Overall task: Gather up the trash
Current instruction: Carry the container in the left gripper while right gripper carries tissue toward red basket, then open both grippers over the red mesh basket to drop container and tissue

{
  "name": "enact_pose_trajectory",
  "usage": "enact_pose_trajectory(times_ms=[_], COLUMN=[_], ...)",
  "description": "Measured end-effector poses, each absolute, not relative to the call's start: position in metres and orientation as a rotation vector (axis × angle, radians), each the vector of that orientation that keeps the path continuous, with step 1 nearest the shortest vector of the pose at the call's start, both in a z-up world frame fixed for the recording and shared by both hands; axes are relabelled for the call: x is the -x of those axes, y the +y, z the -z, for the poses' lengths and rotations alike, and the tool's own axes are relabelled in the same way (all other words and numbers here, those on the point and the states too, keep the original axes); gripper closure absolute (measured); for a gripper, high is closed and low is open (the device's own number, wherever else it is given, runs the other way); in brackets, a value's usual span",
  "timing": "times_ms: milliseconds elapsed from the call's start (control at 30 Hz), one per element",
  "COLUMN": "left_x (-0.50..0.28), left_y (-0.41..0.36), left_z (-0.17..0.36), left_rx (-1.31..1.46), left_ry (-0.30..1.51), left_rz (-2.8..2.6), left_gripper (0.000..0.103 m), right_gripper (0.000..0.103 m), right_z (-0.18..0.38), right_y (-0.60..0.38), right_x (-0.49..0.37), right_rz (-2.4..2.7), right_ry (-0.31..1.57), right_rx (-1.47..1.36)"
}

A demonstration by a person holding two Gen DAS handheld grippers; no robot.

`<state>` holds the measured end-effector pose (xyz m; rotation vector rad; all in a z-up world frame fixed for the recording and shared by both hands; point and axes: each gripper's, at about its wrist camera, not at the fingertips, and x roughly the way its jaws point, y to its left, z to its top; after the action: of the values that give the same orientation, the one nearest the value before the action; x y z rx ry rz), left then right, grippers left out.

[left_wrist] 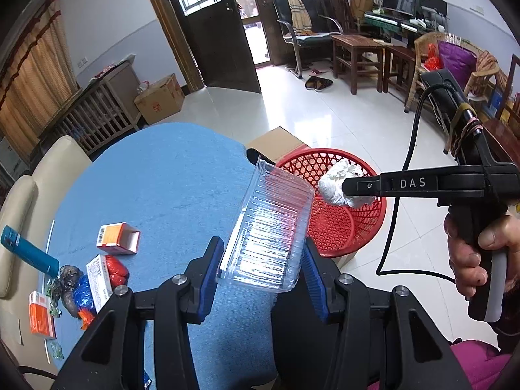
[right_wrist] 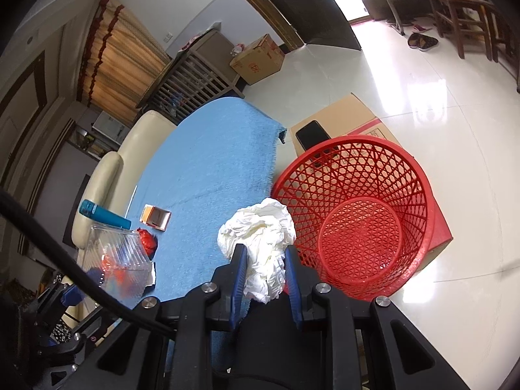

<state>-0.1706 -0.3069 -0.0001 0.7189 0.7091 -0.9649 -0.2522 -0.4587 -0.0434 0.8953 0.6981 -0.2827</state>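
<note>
My left gripper (left_wrist: 261, 253) is shut on a clear ribbed plastic container (left_wrist: 273, 224), held tilted above the table's right edge. My right gripper (right_wrist: 265, 256) is shut on a crumpled white paper wad (right_wrist: 260, 234); in the left wrist view the right gripper (left_wrist: 346, 191) holds the wad (left_wrist: 334, 182) over the red mesh basket (left_wrist: 341, 227). The basket (right_wrist: 357, 214) stands on a cardboard box to the right of the blue-clothed table (right_wrist: 211, 169) and looks empty. The clear container (right_wrist: 113, 253) also shows at the lower left of the right wrist view.
On the blue cloth (left_wrist: 162, 178) lie an orange-white carton (left_wrist: 117, 239), a teal tube (left_wrist: 29, 253), a red and blue wrapper pile (left_wrist: 94, 279) and another orange box (left_wrist: 40, 315). A black phone (right_wrist: 312, 136) lies on the cardboard box (right_wrist: 341, 113). A cream sofa (right_wrist: 107, 175) sits behind the table.
</note>
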Motion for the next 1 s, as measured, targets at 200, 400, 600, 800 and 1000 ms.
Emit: enact_pose_trajectory(times_ms=[200, 400, 600, 800, 1000], left_x=[0.176, 0.181, 0.171, 0.159, 0.165], left_y=[-0.330, -0.359, -0.398, -0.400, -0.346], left_z=[0.009, 0.016, 0.022, 0.013, 0.014], left_rx=[-0.755, -0.802, -0.852, -0.799, -0.822], left_ry=[0.726, 0.721, 0.704, 0.691, 0.628], left_rz=[0.983, 1.009, 1.007, 0.998, 0.930], left_gripper=[0.053, 0.053, 0.036, 0.034, 0.034], right_gripper=[0.077, 0.077, 0.074, 0.042, 0.042], right_z=[0.056, 0.065, 0.067, 0.072, 0.051], right_y=[-0.472, -0.488, -0.506, -0.524, -0.512], right_x=[0.262, 0.274, 0.281, 0.282, 0.287], right_rz=[0.293, 0.311, 0.349, 0.387, 0.387], right_ry=[0.687, 0.666, 0.613, 0.558, 0.524], right_rx=[-0.946, -0.993, -1.023, -1.080, -0.980])
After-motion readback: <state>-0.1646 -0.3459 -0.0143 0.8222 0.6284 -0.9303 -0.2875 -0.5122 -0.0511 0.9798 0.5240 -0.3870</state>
